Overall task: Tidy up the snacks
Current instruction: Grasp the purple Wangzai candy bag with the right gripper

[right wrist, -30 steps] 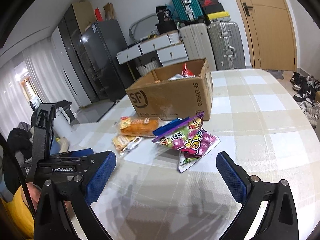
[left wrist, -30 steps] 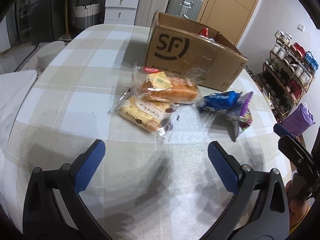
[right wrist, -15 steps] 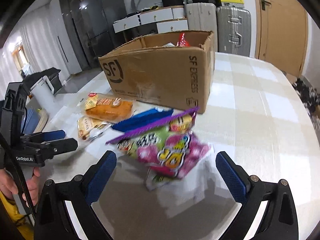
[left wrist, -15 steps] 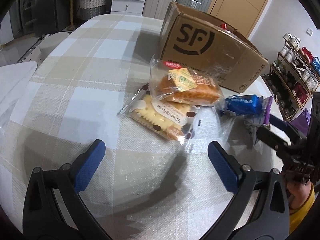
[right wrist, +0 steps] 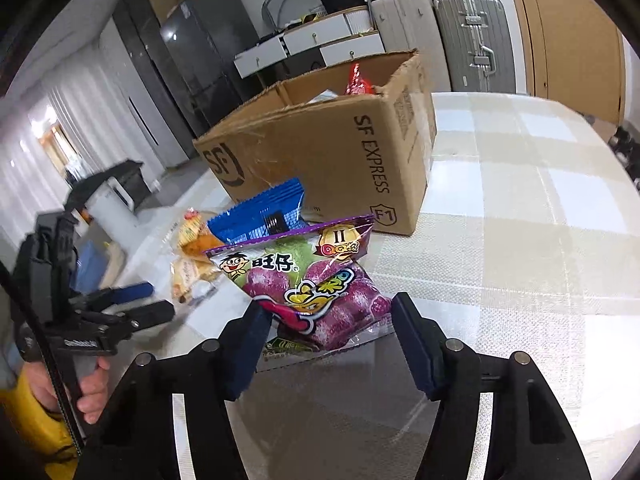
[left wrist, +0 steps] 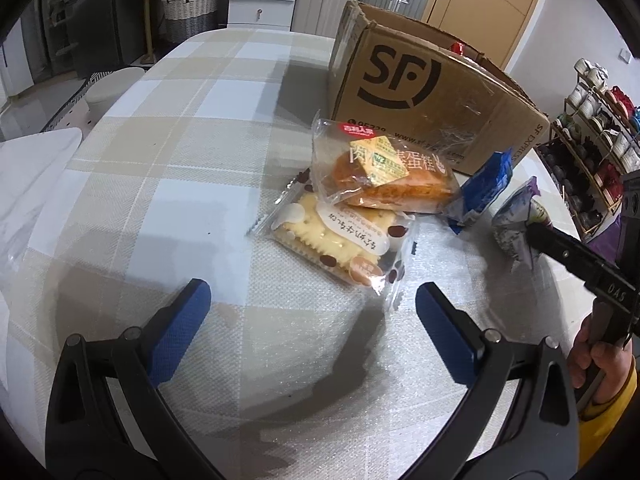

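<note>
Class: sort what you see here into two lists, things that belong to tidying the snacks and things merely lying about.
Belongs to the job:
purple candy bag, gripped by right gripper
blue packet
cake packet
biscuit packet
cardboard box

Lying about:
suitcases
shoe rack
woven basket

The worktop (left wrist: pixel 168 168) is covered by a checked woven cloth under a clear glossy film that throws reflections. The box (left wrist: pixel 420 104) is made of matt brown cardboard, with shiny tape strips. The cake pack (left wrist: pixel 380 176) and biscuit pack (left wrist: pixel 340 240) are wrapped in clear glossy plastic. The purple bag (right wrist: pixel 316 280) is made of shiny printed foil.
</note>
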Demonstrator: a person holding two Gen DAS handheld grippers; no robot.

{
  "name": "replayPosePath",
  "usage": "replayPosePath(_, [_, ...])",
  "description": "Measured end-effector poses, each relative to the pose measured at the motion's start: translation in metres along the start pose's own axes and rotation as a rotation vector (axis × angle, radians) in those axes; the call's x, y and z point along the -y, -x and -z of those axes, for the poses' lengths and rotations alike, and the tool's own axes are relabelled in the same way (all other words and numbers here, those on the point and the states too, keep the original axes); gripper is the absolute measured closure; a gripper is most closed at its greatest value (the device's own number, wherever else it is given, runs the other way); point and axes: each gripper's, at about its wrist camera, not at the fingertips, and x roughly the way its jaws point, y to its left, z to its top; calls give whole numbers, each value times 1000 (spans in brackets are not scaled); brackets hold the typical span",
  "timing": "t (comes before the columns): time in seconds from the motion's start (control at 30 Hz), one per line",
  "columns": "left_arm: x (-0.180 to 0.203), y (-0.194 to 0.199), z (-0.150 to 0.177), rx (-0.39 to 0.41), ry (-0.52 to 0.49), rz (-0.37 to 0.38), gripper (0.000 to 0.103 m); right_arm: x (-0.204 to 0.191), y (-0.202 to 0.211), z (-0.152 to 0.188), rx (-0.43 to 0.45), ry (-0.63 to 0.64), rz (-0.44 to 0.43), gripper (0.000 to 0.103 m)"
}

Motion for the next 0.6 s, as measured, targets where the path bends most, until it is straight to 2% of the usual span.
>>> replayPosePath(0.17, [1, 5, 0, 3, -7, -27, 1, 8, 3, 1, 16, -44, -46, 44])
replayPosePath(0.3, [5, 12, 2, 8, -17, -31, 1, 2, 1, 0, 1, -21, -40, 44])
replayPosePath(0.43, [8, 17, 4, 10, -24, -34, 1, -14, -7, 0, -33, 60, 14, 37])
replayPosePath(0.6, [11, 22, 9, 7, -28, -30, 1, -34, -14, -7, -44, 194, 93, 36])
